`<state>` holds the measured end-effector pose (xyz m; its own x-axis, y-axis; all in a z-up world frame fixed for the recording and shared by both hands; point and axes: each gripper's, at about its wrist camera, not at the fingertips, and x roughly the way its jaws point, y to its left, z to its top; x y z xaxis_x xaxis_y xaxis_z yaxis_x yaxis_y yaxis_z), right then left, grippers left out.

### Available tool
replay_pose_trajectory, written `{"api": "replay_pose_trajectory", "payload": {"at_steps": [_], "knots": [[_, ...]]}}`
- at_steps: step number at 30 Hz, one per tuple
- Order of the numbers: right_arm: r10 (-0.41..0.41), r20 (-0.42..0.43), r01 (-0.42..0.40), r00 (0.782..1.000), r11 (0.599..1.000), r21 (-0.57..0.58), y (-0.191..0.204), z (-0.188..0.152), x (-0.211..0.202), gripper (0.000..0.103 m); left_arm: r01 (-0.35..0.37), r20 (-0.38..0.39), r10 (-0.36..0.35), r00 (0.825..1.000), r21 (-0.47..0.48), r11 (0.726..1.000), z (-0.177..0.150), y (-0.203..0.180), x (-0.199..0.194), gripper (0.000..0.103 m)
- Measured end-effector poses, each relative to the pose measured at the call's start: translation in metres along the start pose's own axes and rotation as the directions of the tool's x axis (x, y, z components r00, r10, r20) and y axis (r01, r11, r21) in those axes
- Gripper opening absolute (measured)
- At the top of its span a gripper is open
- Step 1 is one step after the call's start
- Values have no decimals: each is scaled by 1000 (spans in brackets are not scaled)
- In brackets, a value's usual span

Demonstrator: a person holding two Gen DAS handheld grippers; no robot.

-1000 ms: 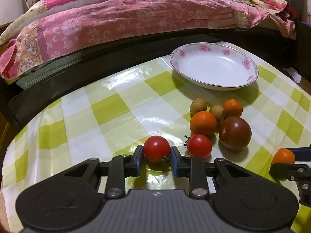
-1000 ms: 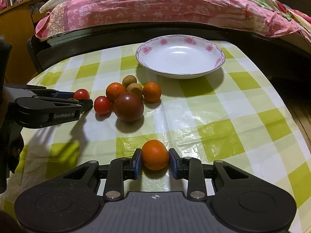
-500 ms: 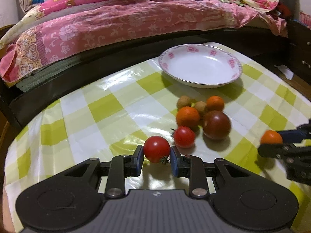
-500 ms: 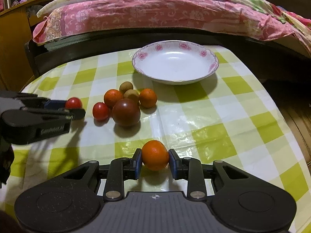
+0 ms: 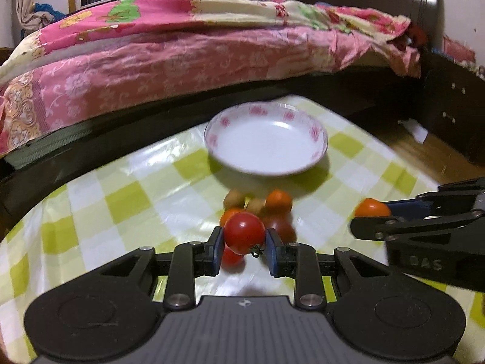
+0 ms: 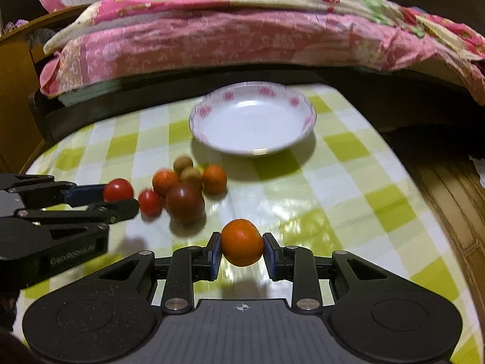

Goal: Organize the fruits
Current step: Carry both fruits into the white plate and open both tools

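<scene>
My left gripper [image 5: 244, 244] is shut on a red tomato [image 5: 244, 234], held above the table. My right gripper [image 6: 242, 250] is shut on a small orange [image 6: 242, 242], also lifted off the cloth. Each gripper shows from the side in the other view: the left gripper [image 6: 118, 195] with its tomato at the left, the right gripper [image 5: 368, 212] with its orange at the right. A white plate with pink flowers [image 6: 253, 121] [image 5: 266, 139] sits empty at the far side. Between plate and grippers lies a cluster of fruit [image 6: 185, 188]: a dark tomato, a red tomato, two oranges and two small brown fruits.
The table [image 6: 348, 188] wears a glossy green-and-white checked cloth. A dark bed frame [image 6: 212, 75] with a pink flowered quilt runs just behind the table's far edge. Wooden floor [image 6: 448, 188] lies to the right, a wooden cabinet [image 6: 15, 69] at the left.
Both grippers have risen with their fruit, and the plate and fruit cluster now look farther away and lower. The left gripper's view has swung so its tomato covers part of the cluster.
</scene>
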<state>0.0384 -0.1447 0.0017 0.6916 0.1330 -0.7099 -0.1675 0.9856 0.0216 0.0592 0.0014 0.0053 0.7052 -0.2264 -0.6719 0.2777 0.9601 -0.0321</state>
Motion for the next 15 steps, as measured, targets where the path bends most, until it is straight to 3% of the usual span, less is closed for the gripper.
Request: {"api": "replay_pose_trajectory", "payload": {"at_steps": [15], "knots": [[-9, 58, 8, 998, 999, 33, -32, 71, 57, 25, 29, -26, -29, 999, -8, 1000, 68, 1, 68, 37]]}}
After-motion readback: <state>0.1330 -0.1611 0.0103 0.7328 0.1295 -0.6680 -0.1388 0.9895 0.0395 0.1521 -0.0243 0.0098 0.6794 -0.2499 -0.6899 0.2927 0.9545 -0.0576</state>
